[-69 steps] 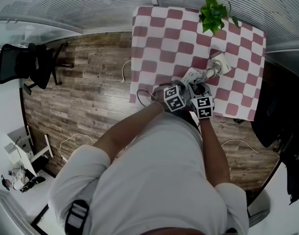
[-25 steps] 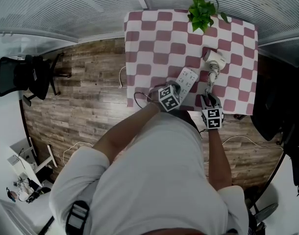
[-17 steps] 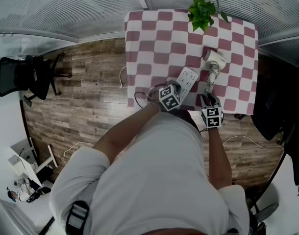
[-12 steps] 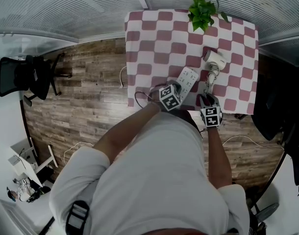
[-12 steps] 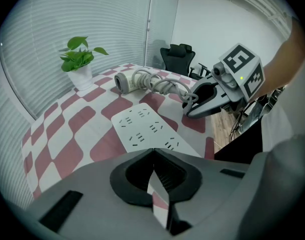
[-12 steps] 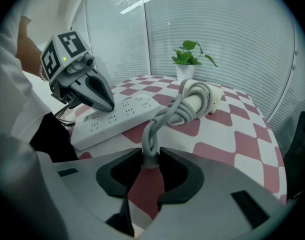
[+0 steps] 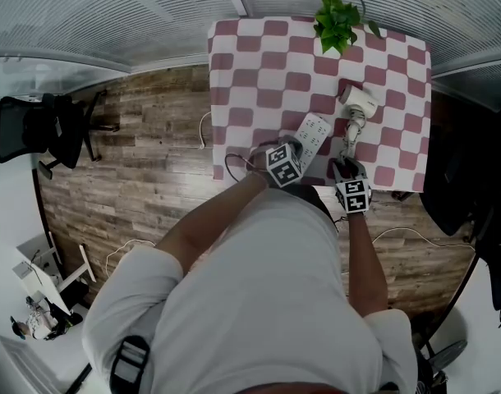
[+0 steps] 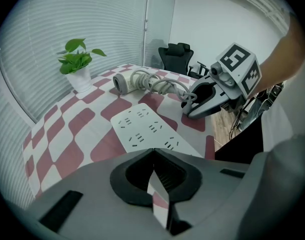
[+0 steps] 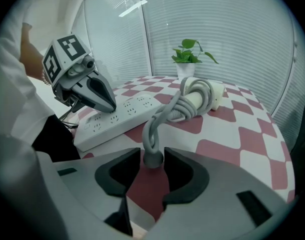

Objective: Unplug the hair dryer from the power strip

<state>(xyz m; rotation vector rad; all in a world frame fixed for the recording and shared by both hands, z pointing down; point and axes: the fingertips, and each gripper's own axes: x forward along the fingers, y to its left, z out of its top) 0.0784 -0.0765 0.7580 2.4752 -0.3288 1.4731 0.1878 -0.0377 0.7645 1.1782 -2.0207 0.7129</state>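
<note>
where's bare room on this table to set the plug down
Bare cloth between the plant and the power strip, and right of the hair dryer. Crowded along the near edge: strip, plug, left gripper, right gripper.

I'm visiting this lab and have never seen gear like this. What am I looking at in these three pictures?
No robot here: a person holds a two-jaw gripper in each hand; the cubes with square markers are part of them. The top-down picture comes from a camera on the person's head; the other two from cameras riding on each gripper. On the red-and-white checked tablecloth lie a white power strip, a white hair dryer with grey cord wound round it, and a green potted plant. The left gripper has its jaws together, tips at the strip. The right gripper holds the cord's grey plug in its jaws, clear of the strip.
</note>
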